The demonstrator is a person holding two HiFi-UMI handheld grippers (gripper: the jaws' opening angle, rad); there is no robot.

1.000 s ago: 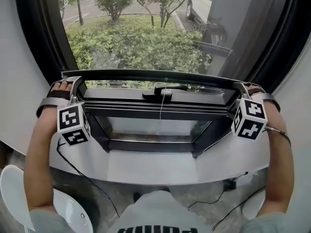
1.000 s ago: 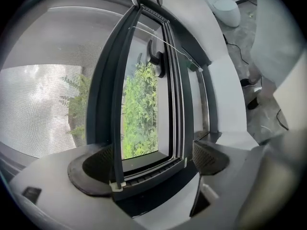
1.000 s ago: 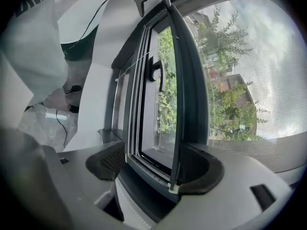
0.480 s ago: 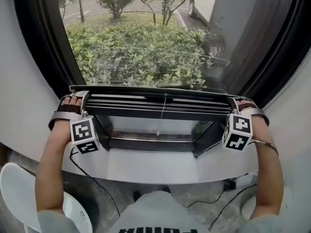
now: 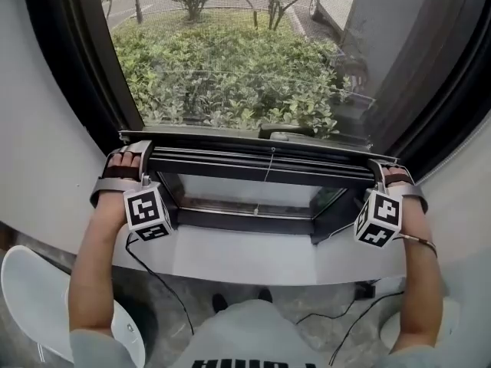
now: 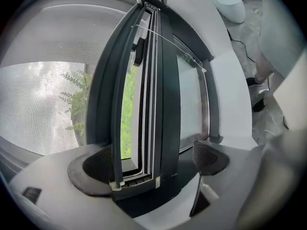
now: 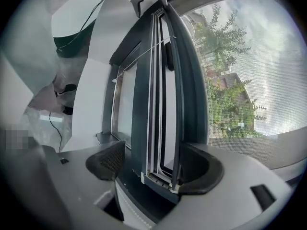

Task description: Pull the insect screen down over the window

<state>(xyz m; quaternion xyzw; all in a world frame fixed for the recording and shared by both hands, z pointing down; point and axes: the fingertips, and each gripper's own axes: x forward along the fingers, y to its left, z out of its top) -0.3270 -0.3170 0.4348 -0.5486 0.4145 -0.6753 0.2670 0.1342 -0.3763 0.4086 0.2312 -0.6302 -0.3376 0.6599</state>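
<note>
The insect screen's dark pull bar (image 5: 261, 167) lies level across the window, low over the open lower sash (image 5: 245, 221). Its grey mesh (image 5: 230, 67) stretches above it, over the bushes outside. My left gripper (image 5: 136, 156) straddles the bar's left end and my right gripper (image 5: 381, 171) its right end. In the left gripper view the bar (image 6: 158, 104) stands between the jaws of the left gripper (image 6: 148, 164): the mesh-side pad touches it, the other stands apart. The right gripper (image 7: 156, 164) holds the bar (image 7: 163, 104) likewise. A thin pull cord (image 5: 265, 179) hangs from the bar's middle.
A white sill (image 5: 253, 255) runs below the window. The dark curved window frame (image 5: 84, 60) rises at both sides. A white chair (image 5: 31, 297) stands at lower left, and black cables (image 5: 153, 274) trail on the floor.
Both grippers have come down with the bar between them, toward the sill. More mesh now covers the window, and the window handle now shows above the bar.
</note>
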